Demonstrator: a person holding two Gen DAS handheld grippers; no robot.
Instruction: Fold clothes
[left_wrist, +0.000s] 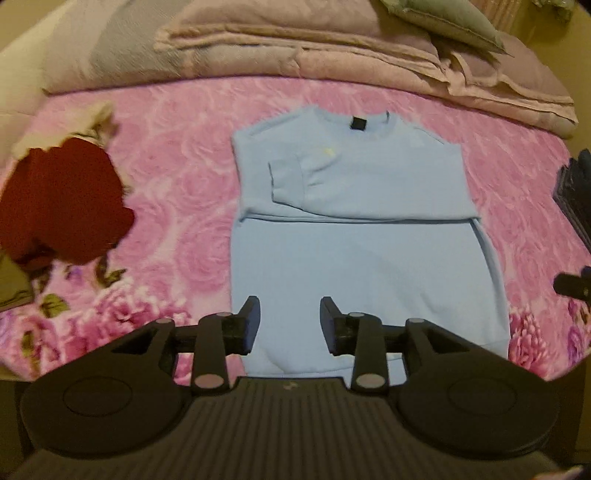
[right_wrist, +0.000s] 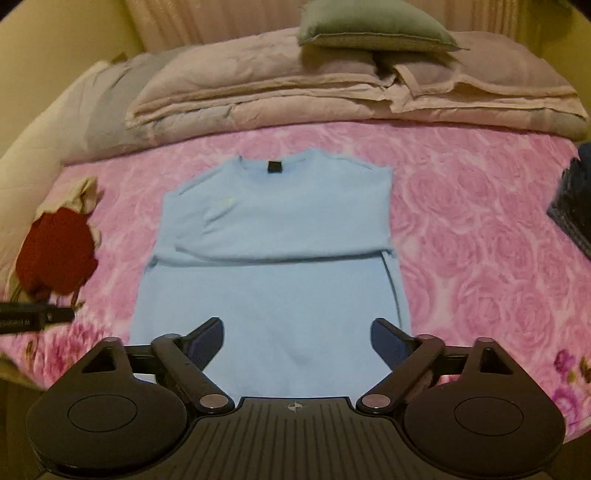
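Note:
A light blue sweatshirt lies flat on the pink floral bedspread, collar away from me, with both sleeves folded across the chest. My left gripper is open and empty above the shirt's hem, left of its middle. In the right wrist view the same sweatshirt lies ahead. My right gripper is wide open and empty over the hem. The left gripper's side shows at the left edge of that view.
A dark red garment lies crumpled at the left with a cream cloth behind it. Folded mauve quilts and a grey-green pillow line the far side. Dark blue folded clothing sits at the right edge.

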